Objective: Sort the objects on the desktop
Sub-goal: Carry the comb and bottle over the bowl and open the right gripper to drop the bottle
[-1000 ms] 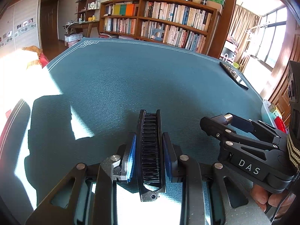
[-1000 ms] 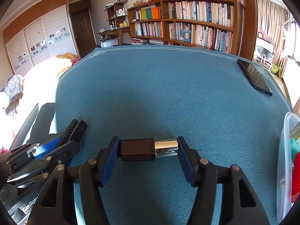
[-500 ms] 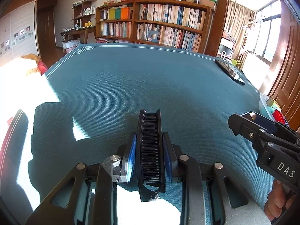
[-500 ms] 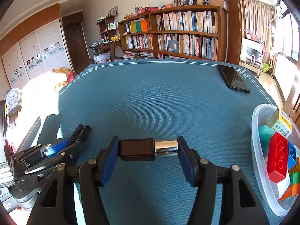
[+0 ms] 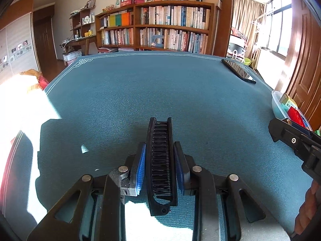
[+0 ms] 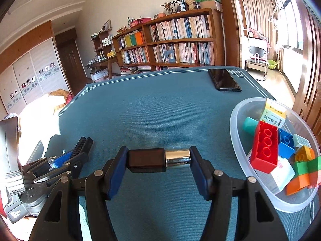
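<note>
Sunlight falls across the teal tabletop (image 6: 160,110), with a long bookshelf (image 5: 170,34) behind it and a dark phone (image 6: 224,80) lying near the far right corner. Over the last second the right gripper (image 6: 158,158) has swung to the right, so the clear plastic bowl (image 6: 236,140) of toy bricks, barely in sight a moment ago, now sits just beside it; I take that to mean its load is headed there. It is clamped on a small dark cylinder with a shiny metal cap (image 6: 158,157), held crosswise, end to end between the blue pads, above the cloth. The left gripper (image 5: 160,160) has hardly shifted and stays closed on a black folding comb (image 5: 161,160), teeth up, pointing away, well apart from the bowl.
</note>
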